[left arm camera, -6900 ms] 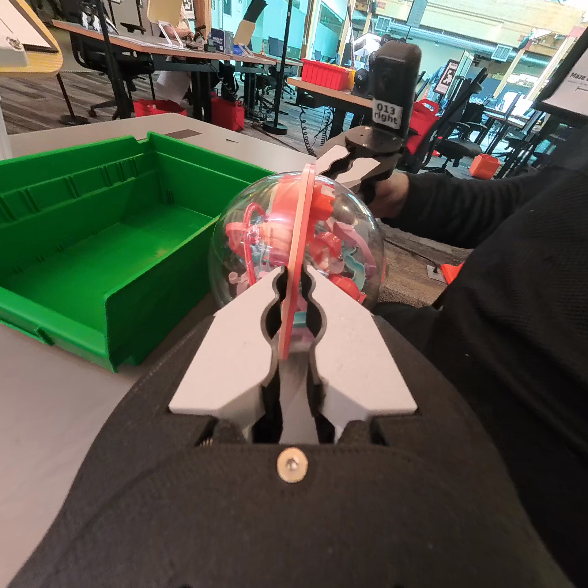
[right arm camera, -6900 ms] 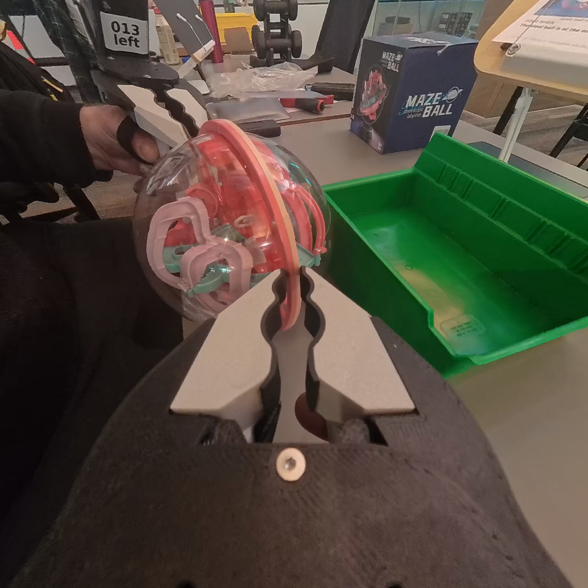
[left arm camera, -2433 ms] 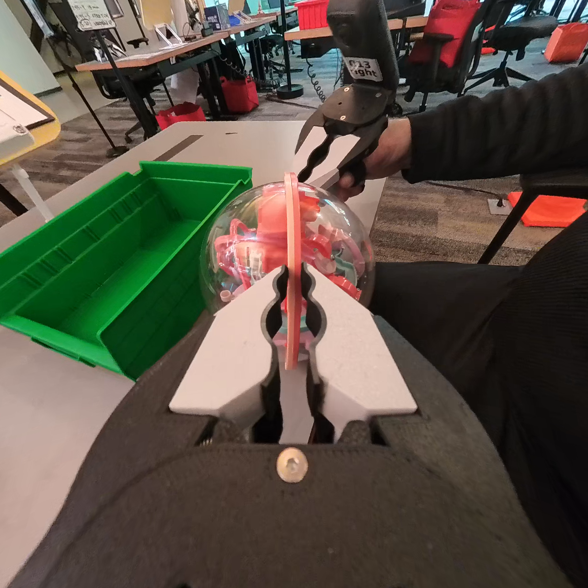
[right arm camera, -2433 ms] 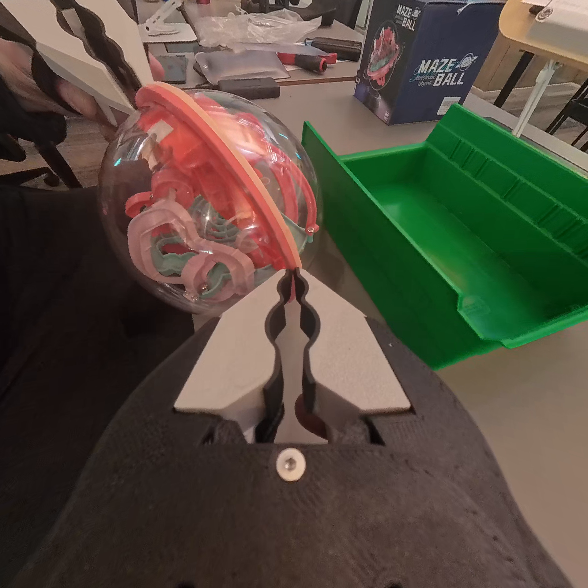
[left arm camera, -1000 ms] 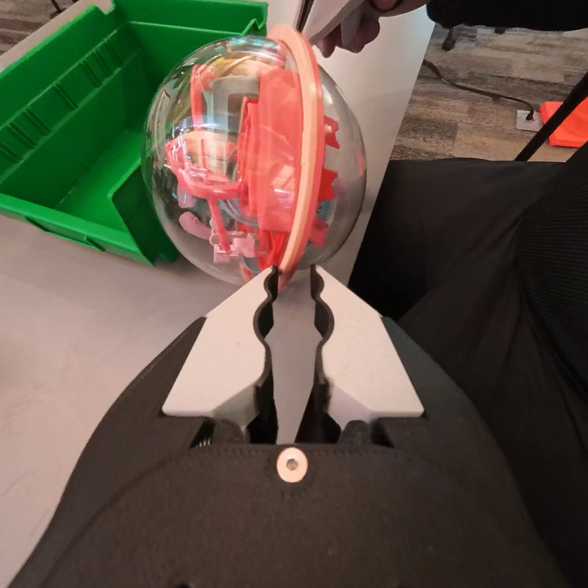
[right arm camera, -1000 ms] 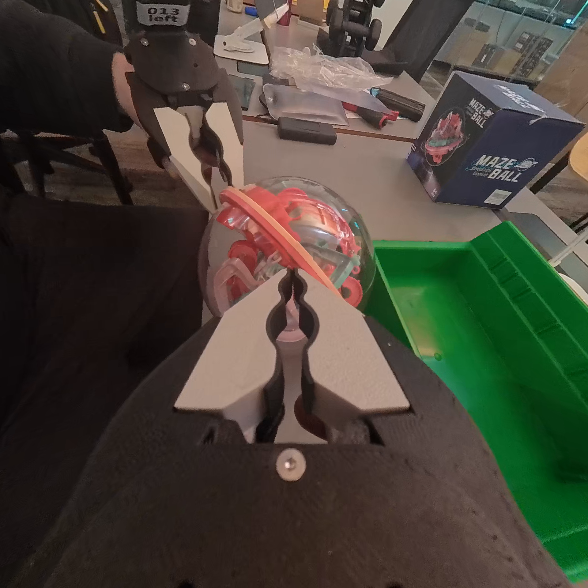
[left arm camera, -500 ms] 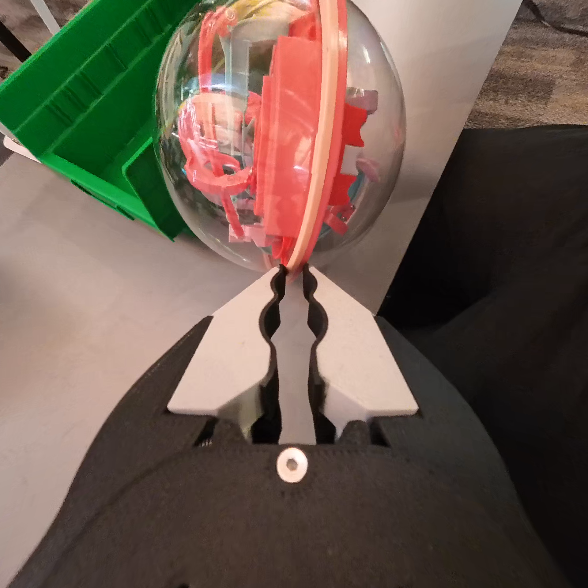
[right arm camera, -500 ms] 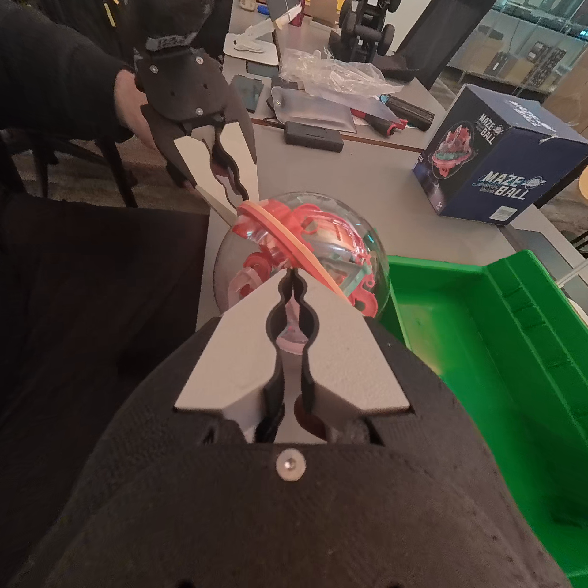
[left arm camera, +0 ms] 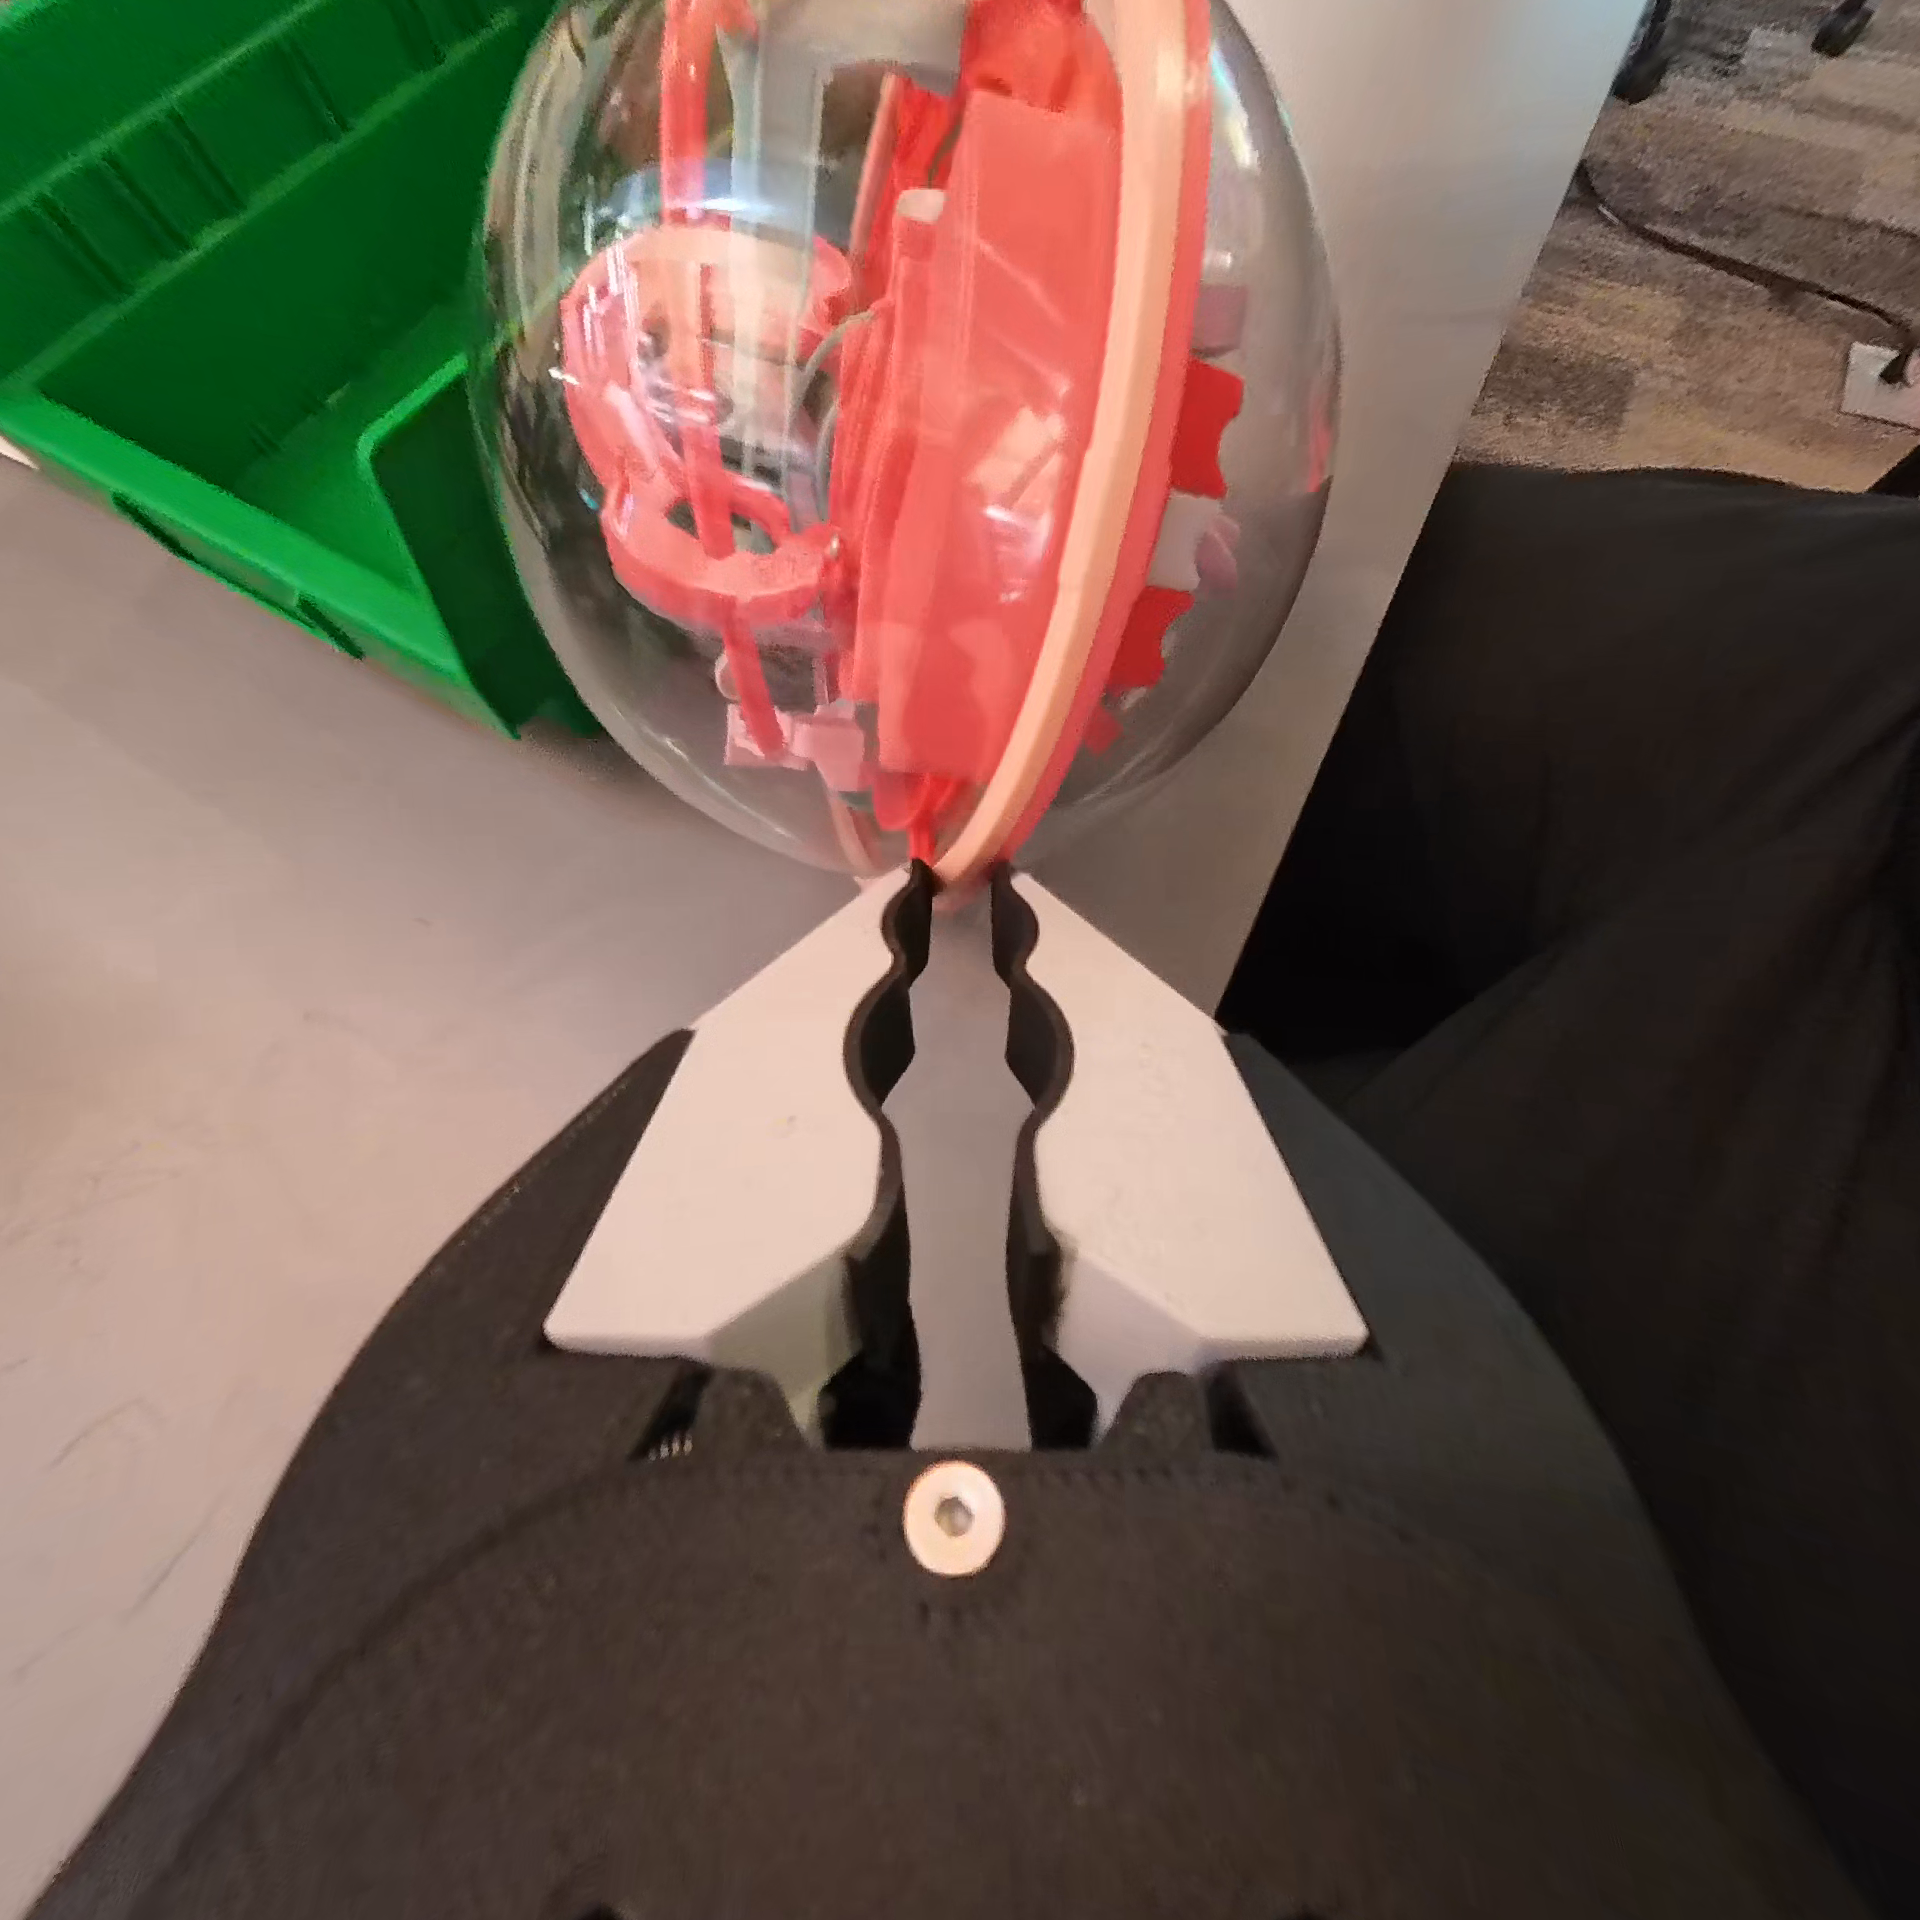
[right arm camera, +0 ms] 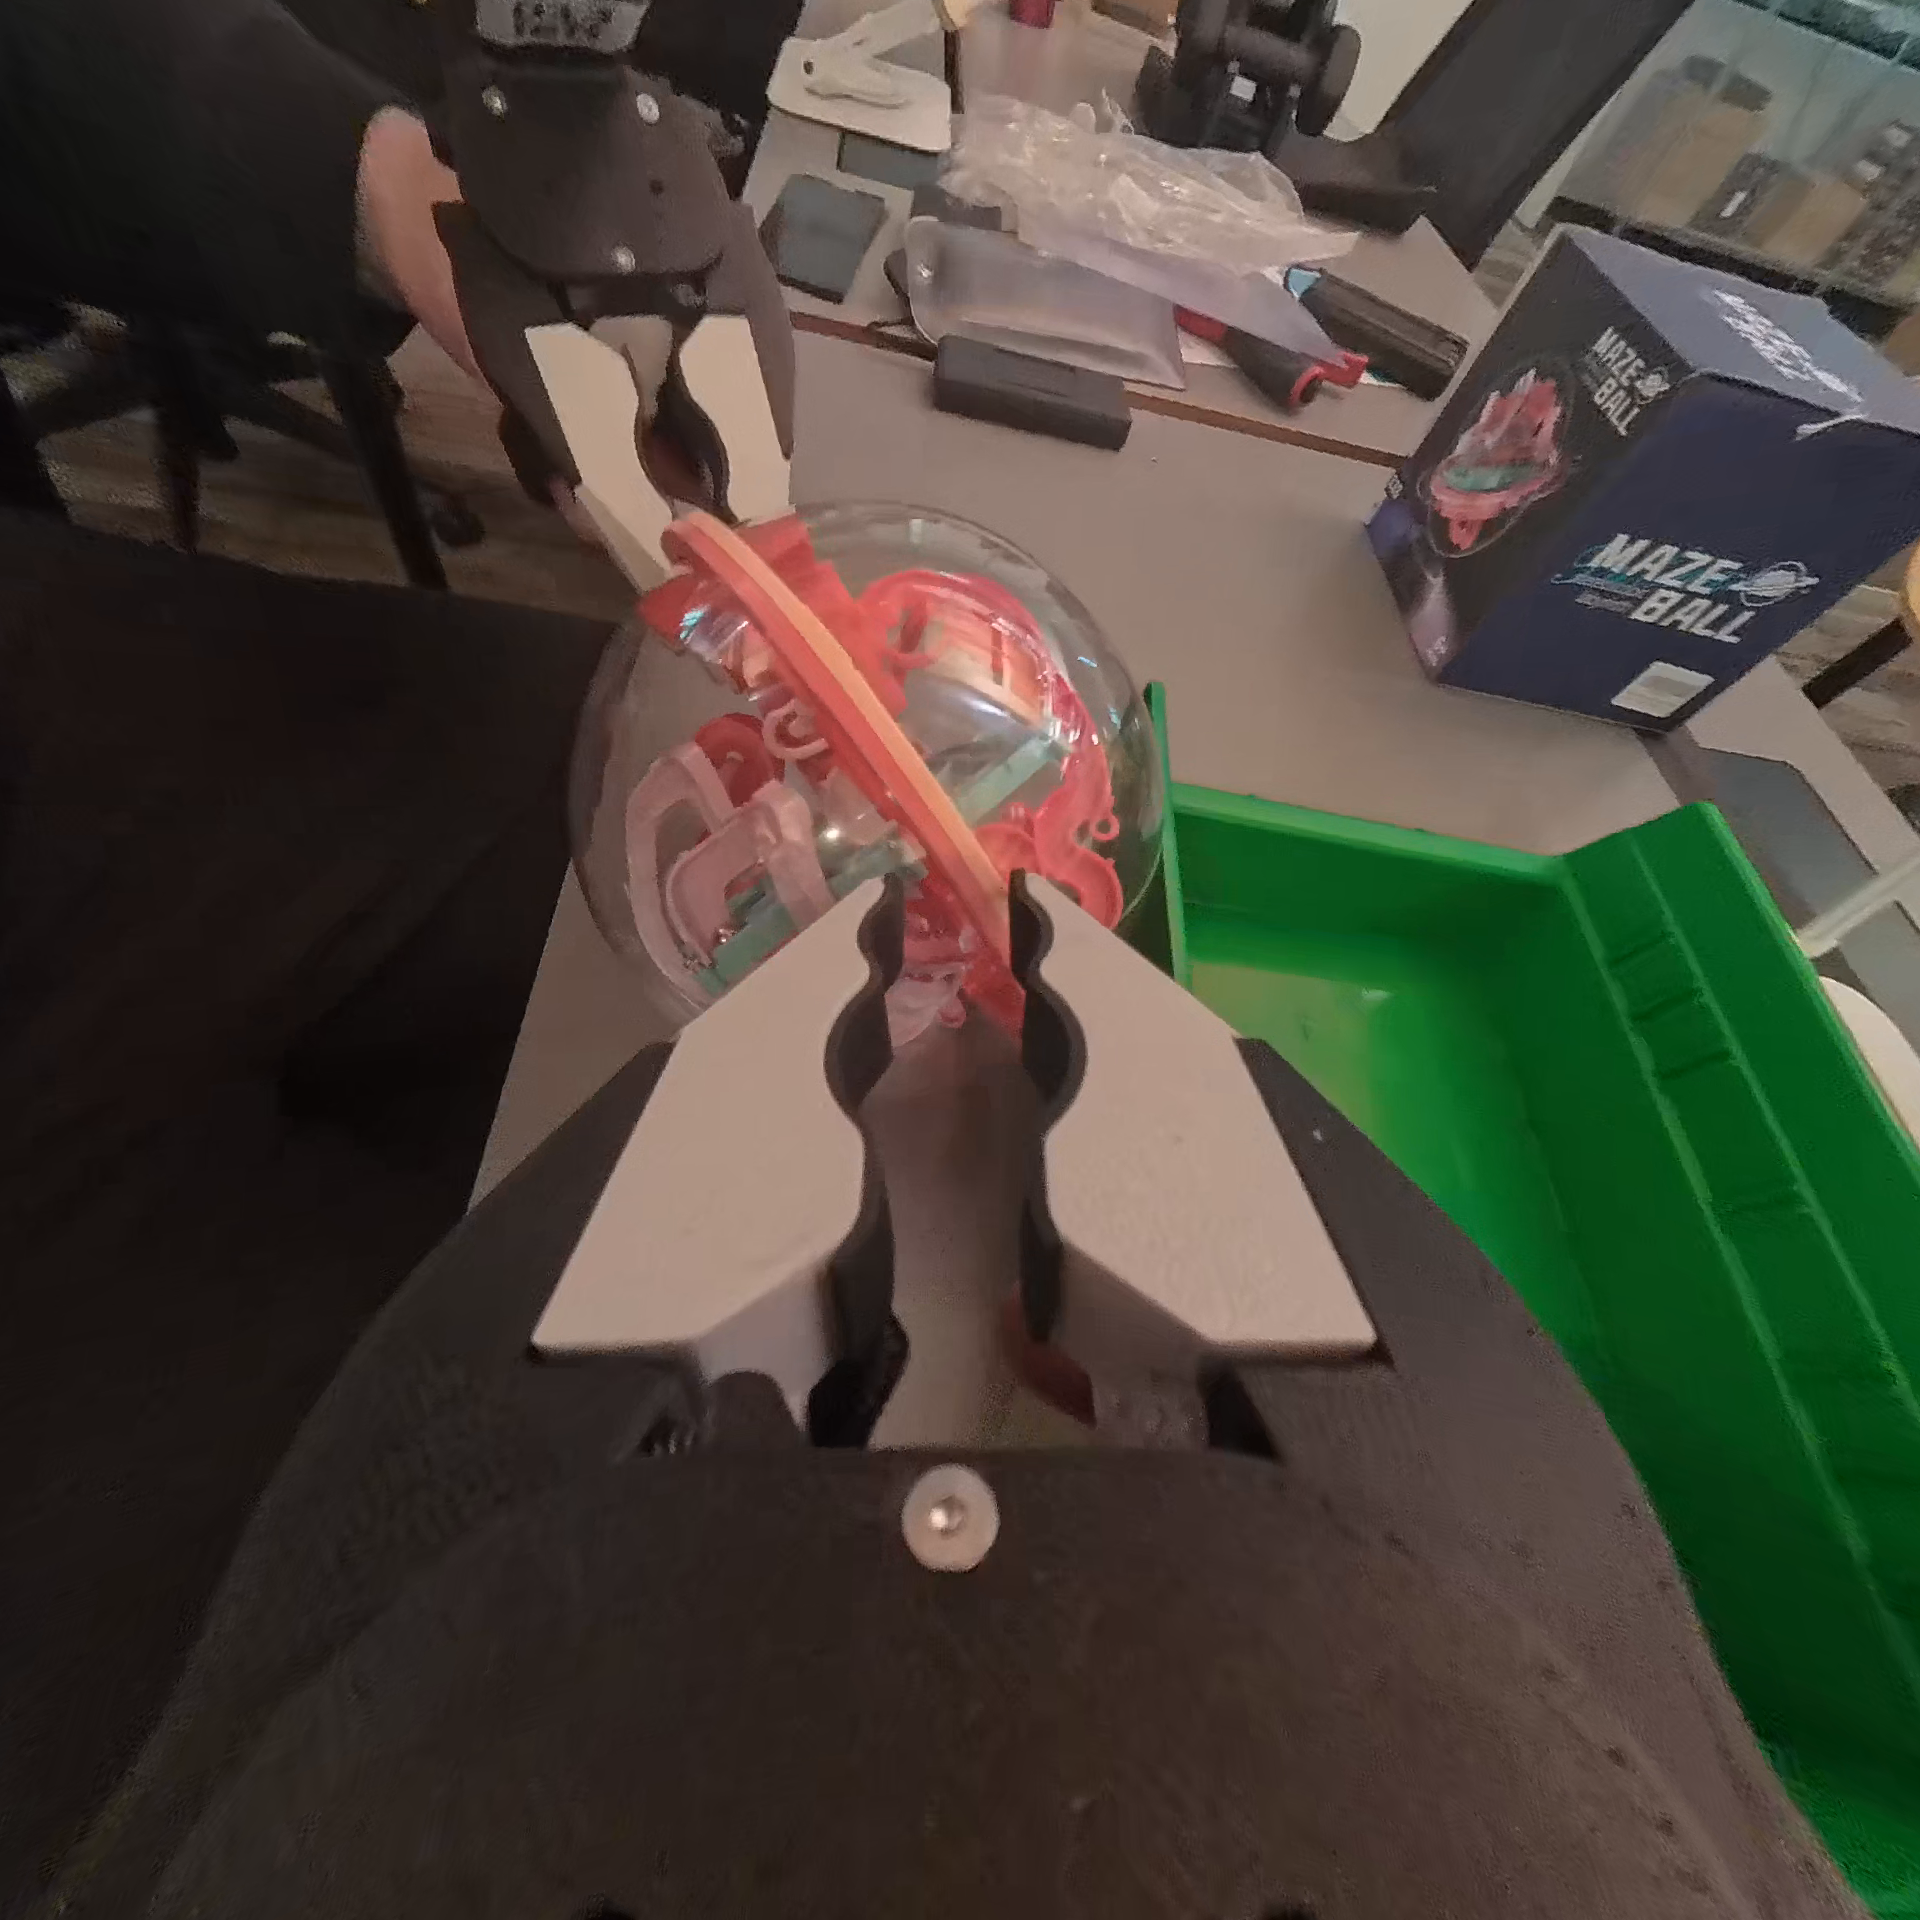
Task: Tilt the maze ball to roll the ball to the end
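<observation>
Two grippers meet on the maze ball, one at each end of its salmon-and-cream rim. Your left gripper has its fingers drawn narrow, and the very tips pinch the bottom edge of that rim; from the right wrist view you see the same gripper coming in from the far side, tips on the rim's upper end. Your right gripper stands wider: the rim runs slantwise down between its two fingers and lies against the right-hand one, while a clear gap shows on the left, so the rim is not clamped there.

You have the clear sphere, full of pink, red and teal tracks, over the near edge of the grey table, just beside the end wall of the green bin. Whether the sphere rests on the tabletop or hangs above it, you cannot tell. The small ball inside is too hard to pick out.

Farther back on the table stand a dark blue box, a crumpled clear plastic bag, a black block and a red-handled tool
</observation>
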